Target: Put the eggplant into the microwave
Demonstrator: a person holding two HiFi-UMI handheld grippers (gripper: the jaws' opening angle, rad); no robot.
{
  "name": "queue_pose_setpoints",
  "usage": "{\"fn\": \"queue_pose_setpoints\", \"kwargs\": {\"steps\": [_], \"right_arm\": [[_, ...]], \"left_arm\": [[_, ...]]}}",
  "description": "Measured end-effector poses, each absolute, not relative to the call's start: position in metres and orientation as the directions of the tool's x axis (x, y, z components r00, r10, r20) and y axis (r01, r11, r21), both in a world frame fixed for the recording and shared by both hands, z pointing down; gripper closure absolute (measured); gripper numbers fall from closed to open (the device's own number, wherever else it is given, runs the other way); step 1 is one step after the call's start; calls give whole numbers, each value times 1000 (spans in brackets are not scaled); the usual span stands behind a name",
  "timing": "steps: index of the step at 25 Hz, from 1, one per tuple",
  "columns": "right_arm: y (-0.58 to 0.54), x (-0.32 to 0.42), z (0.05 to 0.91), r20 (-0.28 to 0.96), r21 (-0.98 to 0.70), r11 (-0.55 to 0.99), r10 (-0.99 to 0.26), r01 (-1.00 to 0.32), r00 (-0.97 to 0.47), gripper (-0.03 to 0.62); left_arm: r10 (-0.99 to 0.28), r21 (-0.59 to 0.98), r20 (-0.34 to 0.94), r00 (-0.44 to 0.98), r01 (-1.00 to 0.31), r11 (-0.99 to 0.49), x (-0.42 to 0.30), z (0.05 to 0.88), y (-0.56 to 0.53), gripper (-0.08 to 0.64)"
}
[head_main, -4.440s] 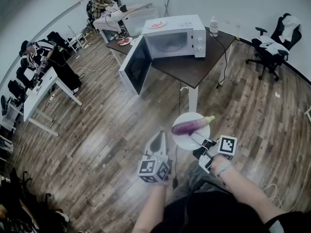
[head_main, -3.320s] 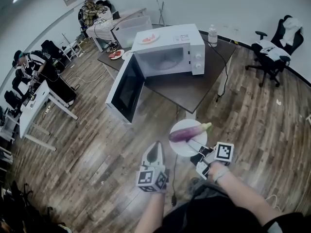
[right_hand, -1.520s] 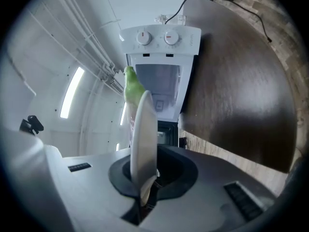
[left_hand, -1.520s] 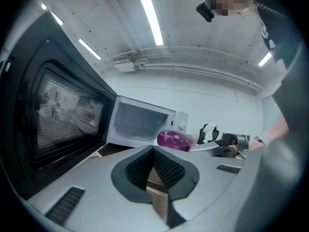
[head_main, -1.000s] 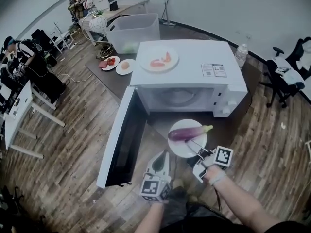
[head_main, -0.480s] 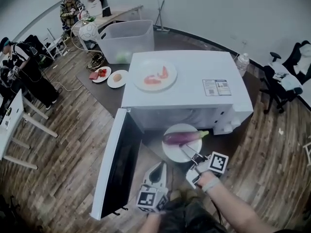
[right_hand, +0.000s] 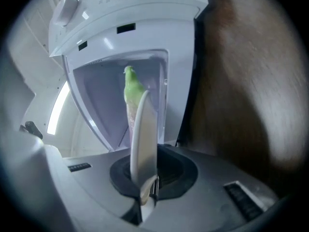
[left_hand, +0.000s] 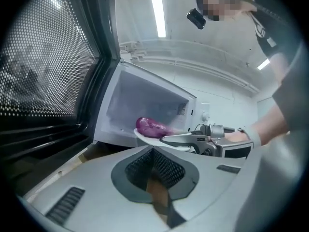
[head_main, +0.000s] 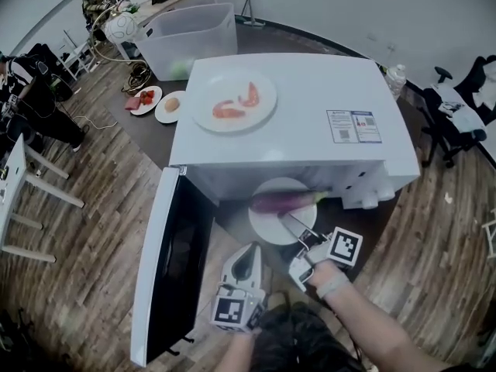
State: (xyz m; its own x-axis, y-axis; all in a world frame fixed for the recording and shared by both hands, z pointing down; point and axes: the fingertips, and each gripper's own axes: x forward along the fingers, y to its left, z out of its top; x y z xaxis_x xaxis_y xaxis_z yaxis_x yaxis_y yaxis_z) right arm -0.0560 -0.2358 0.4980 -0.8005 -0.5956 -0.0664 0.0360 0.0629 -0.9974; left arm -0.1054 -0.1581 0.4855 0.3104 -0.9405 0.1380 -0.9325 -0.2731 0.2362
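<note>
A purple eggplant (head_main: 283,201) with a green stem lies on a white plate (head_main: 270,228). My right gripper (head_main: 293,225) is shut on the plate's near rim and holds it at the mouth of the white microwave (head_main: 310,115). The plate's far edge is tucked under the microwave's top. The microwave door (head_main: 170,262) hangs open to the left. My left gripper (head_main: 249,249) is shut and empty, below and left of the plate, beside the door. In the left gripper view the eggplant (left_hand: 152,128) sits before the cavity. In the right gripper view the plate (right_hand: 145,139) runs edge-on from the jaws.
A plate of red food (head_main: 234,103) sits on the microwave's top. Behind it are a clear plastic bin (head_main: 190,41) and two small dishes (head_main: 159,103) on the dark table (head_main: 372,227). A water bottle (head_main: 395,76) stands at the right, an office chair (head_main: 457,115) beyond.
Both grippers have moved toward the microwave. The plate with the eggplant has gone from in front of the opening to its mouth, its far edge now under the microwave's top.
</note>
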Motion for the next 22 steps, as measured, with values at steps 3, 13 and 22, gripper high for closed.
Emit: {"fn": "queue_pose_setpoints", "kwargs": {"steps": [3,13,22], "right_arm": [[-238,-56,501,-59,-998,58,-595,30,-802,584],[-251,-67,501,-68,-997,70,-580,34,-812,583],[-263,-69,502,-43,-997,78,-562,-1,-826,581]], "left_arm": [[-938,239,147,314,-931,-274,-99,489,-160,560],[-930,219,156,334,-929,-297,-85,495,-172,558],[-919,206,204,339,-932,-298,-86,495,-187,558]]}}
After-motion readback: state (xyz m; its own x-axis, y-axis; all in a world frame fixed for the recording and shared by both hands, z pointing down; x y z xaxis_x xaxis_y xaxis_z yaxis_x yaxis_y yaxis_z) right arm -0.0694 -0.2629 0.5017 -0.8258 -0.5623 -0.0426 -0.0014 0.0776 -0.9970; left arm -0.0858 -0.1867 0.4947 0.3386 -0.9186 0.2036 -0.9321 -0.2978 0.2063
